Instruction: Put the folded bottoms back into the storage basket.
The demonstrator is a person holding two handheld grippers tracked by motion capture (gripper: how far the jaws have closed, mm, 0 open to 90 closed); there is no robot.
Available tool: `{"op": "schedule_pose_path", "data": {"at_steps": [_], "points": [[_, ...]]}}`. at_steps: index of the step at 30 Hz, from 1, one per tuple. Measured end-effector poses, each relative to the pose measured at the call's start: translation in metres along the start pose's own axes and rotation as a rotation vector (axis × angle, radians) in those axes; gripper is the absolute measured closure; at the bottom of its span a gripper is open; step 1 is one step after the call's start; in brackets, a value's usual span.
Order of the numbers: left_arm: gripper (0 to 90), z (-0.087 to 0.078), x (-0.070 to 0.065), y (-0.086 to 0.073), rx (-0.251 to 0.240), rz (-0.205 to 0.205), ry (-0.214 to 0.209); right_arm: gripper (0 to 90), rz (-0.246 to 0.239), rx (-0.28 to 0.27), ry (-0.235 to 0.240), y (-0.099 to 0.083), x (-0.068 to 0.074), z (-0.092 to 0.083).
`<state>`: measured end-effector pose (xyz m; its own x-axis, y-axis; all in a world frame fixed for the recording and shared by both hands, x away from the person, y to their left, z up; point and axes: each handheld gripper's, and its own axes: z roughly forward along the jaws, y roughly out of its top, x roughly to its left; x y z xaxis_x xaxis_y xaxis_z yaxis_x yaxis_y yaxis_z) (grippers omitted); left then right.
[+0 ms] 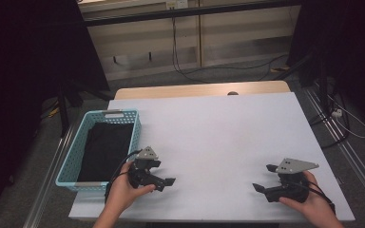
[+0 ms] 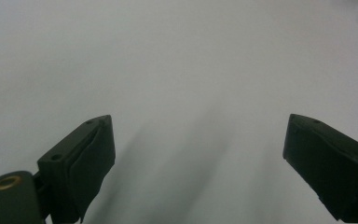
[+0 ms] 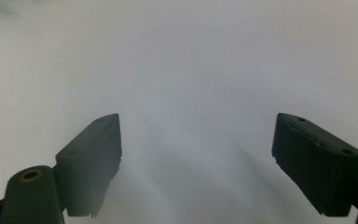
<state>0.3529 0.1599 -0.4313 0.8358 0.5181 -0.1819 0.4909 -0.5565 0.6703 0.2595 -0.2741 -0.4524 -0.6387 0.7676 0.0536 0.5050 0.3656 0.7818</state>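
The room behind is dim, with dark curtains at both sides, a pale wall unit and cables on the floor. The table [image 1: 209,137] has a white top that is bare in its middle. At the left edge of the tabletop stands a light blue basket [image 1: 76,154], and a black cloth [image 1: 105,149] lies folded inside it, so the work looks either finished or not begun; I judge that nothing more is in hand at this moment. Both hands rest near the front edge of the tabletop. The left gripper [image 1: 164,183] lies just beside the front right corner of the basket, its jaws pointing to the right, spread apart and holding nothing. The right gripper [image 1: 265,178] lies near the front right corner of the tabletop, its jaws pointing to the left, also spread wide and with nothing between them.
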Motion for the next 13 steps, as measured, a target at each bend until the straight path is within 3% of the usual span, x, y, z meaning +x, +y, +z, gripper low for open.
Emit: {"op": "schedule_pose_path", "data": {"at_steps": [13], "points": [[8.9,-0.0003,0.0,0.0004,-0.004,-0.002,0.0,15.3,0.0,-0.004,-0.002,-0.0011,-0.001,-0.0004]]}}
